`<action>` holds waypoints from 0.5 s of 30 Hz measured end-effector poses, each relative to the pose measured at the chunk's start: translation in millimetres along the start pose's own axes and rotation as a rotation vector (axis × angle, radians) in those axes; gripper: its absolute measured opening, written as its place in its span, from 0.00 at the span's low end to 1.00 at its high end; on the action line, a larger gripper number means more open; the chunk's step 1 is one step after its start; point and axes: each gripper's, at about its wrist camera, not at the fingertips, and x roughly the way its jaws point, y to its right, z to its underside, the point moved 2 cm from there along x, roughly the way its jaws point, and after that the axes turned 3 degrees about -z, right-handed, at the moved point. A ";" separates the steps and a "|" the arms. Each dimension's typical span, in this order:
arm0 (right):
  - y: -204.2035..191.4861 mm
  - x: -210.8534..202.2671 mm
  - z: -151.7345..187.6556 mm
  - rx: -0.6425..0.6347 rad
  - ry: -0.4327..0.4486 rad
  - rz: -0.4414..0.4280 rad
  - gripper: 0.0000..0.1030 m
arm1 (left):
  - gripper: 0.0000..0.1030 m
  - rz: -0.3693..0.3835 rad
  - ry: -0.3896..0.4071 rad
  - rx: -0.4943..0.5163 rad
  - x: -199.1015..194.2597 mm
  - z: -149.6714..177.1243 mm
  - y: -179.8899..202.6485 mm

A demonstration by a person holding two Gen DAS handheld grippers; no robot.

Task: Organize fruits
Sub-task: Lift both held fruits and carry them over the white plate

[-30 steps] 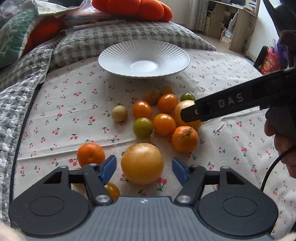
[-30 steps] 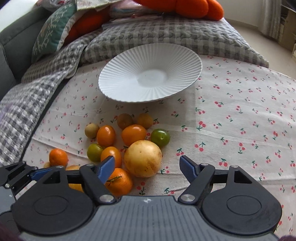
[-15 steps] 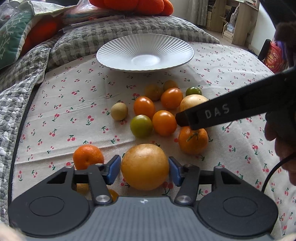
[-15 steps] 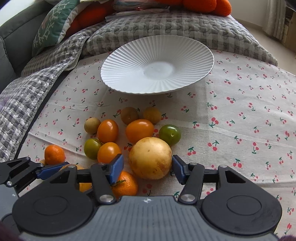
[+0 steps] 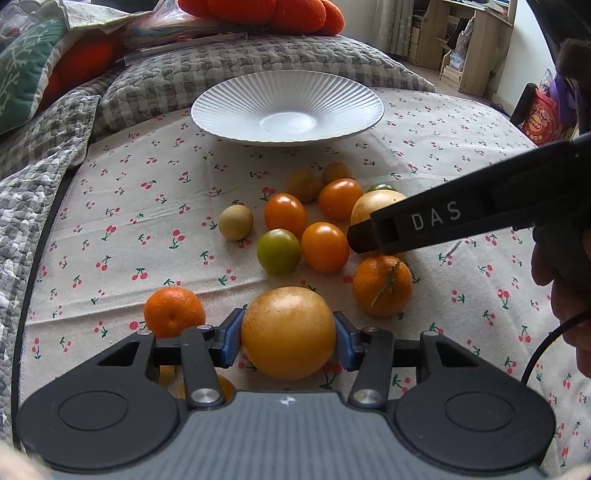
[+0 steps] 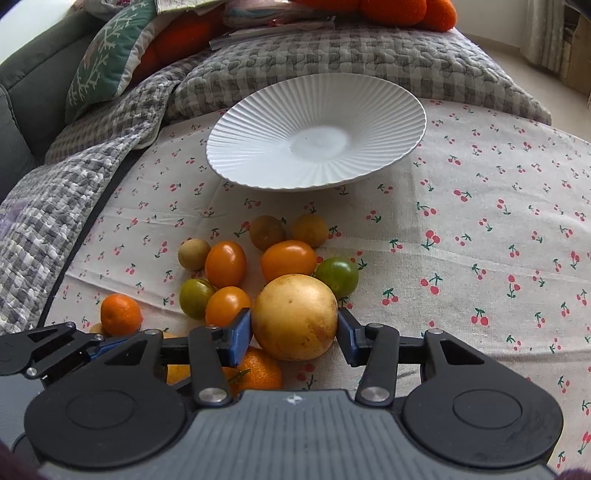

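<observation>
Blue-padded left gripper [image 5: 288, 334] has just closed its fingers; pads now press both sides of the big golden-orange fruit [image 5: 288, 332] on the cherry-print cloth [image 5: 147, 206]. Right gripper [image 6: 294, 326] likewise just closed, fingers clamped on the pale yellow fruit [image 6: 294, 317]. Small tomatoes, mandarins between. White ribbed plate [image 6: 258, 140] behind, apart.

Setting as I see it through the wrist cameras: a home, living room by the look. A cherry-print cloth [image 6: 480, 229] covers the surface, backed by a grey checked quilt [image 6: 332, 62], a green patterned cushion [image 6: 107, 62] and orange plush pillows [image 5: 258, 14] on a sofa [image 6: 14, 110]. Wooden shelving [image 5: 476, 40] and curtains [image 5: 391, 26] stand behind.
</observation>
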 end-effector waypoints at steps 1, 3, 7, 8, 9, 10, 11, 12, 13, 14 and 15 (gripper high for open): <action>-0.1 -0.9 -0.1 0.002 0.001 -0.001 0.43 | 0.43 0.006 -0.001 -0.003 -0.4 0.1 -0.1; -0.4 -2.2 0.0 0.005 0.006 0.002 0.43 | 0.43 0.023 0.000 -0.011 -2.0 0.3 0.7; 1.3 -8.8 -1.2 0.028 0.014 -0.018 0.43 | 0.43 0.028 0.009 -0.018 -5.3 -0.6 1.0; 1.8 -11.8 -1.7 0.038 0.017 -0.027 0.43 | 0.43 0.030 0.011 -0.023 -6.2 -1.1 0.1; 1.6 -14.9 -2.0 0.043 0.023 -0.034 0.43 | 0.43 0.034 0.014 -0.031 -7.2 -1.9 -1.3; 1.0 -18.3 -2.6 0.043 0.032 -0.039 0.43 | 0.43 0.036 0.017 -0.040 -8.7 -2.3 -2.2; 0.0 -20.4 -3.1 0.039 0.041 -0.038 0.43 | 0.43 0.041 0.023 -0.049 -10.6 -3.2 -4.0; -0.9 -22.6 -3.7 0.035 0.051 -0.035 0.43 | 0.43 0.046 0.029 -0.057 -12.6 -4.1 -5.7; -1.2 -23.4 -4.3 0.033 0.056 -0.034 0.43 | 0.43 0.049 0.035 -0.064 -14.4 -4.8 -6.4; -1.4 -24.5 -4.8 0.033 0.060 -0.036 0.43 | 0.43 0.051 0.040 -0.069 -16.1 -5.6 -7.4; -1.5 -25.5 -5.3 0.033 0.063 -0.039 0.43 | 0.43 0.054 0.045 -0.074 -17.8 -6.1 -8.2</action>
